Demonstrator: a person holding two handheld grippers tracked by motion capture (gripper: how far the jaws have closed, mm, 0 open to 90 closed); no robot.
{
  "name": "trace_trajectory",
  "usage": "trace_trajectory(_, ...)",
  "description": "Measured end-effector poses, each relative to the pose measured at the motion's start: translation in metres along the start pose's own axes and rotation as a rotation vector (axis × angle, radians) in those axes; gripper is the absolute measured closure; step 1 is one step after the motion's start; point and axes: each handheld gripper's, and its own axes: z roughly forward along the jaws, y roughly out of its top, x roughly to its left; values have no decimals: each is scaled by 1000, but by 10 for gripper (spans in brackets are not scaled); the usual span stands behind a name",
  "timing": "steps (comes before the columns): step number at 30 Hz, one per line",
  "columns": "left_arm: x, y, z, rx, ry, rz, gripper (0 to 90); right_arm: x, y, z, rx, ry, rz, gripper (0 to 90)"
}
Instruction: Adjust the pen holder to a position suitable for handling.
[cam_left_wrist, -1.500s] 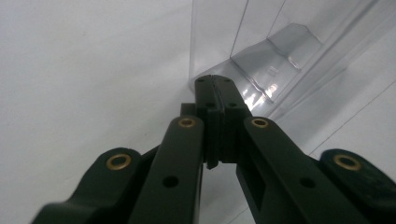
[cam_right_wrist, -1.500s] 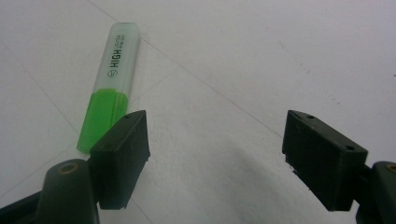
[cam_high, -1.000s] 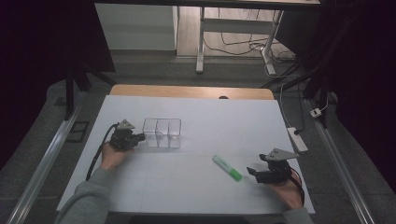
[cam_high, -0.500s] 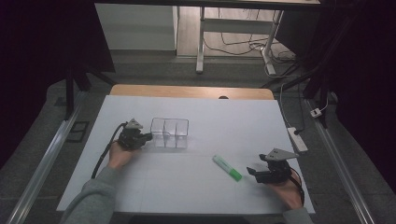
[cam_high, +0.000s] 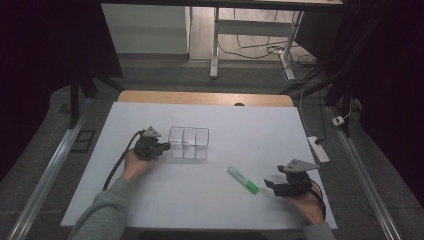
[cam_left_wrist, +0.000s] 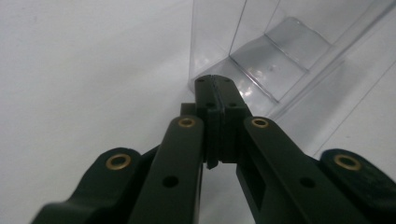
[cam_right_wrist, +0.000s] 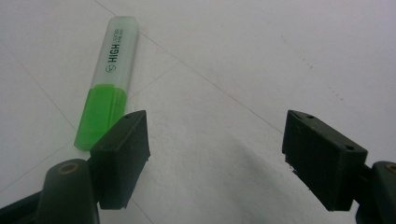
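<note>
Clear plastic organiser (cam_high: 188, 142), a low box split into compartments by see-through walls, stood on the white worktop (cam_high: 240, 125) left of centre in the high view. The left tool (cam_high: 162, 147) sat at its left end, held low by a hand (cam_high: 134, 165) whose grey sleeve (cam_high: 100, 215) came in from the bottom left of the frame. In the left gripper view that tool (cam_left_wrist: 212, 86) had its jaws pressed flat together, nothing between them that I could make out, the tip at the near corner of the organiser (cam_left_wrist: 280, 56); whether it touched the wall was hard to say. That view also brought out the glossy walls, a raised step in the floor of the box and the brass rivets on the matte black linkage.

Lower right of centre in the high view lay a highlighter (cam_high: 243, 180), pale translucent barrel with a bright green end, slanting across the worktop. The right tool (cam_high: 270, 184) hovered just to its right, grey three-cornered plate on top, pointing left toward the pen. The right gripper view showed this tool (cam_right_wrist: 215, 154) spread wide, holding nothing, with the highlighter (cam_right_wrist: 109, 79) at the upper left beyond the left jaw, and only there could the printed word "HIGH" be read.
</note>
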Motion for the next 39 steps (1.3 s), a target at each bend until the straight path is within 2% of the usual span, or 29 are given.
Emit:
trace_trajectory(9, -5, 3, 5, -1, -15, 3, 890, 0, 0, -1, -4, -1, 0, 228)
trace_trajectory(25, -19, 15, 22, 11, -39, 31, 890, 0, 0, 0, 2, 0, 0, 228)
trace_trajectory(39, -30, 17, 29, 30, -60, 60, 890, 0, 0, 0, 7, 1, -1, 228)
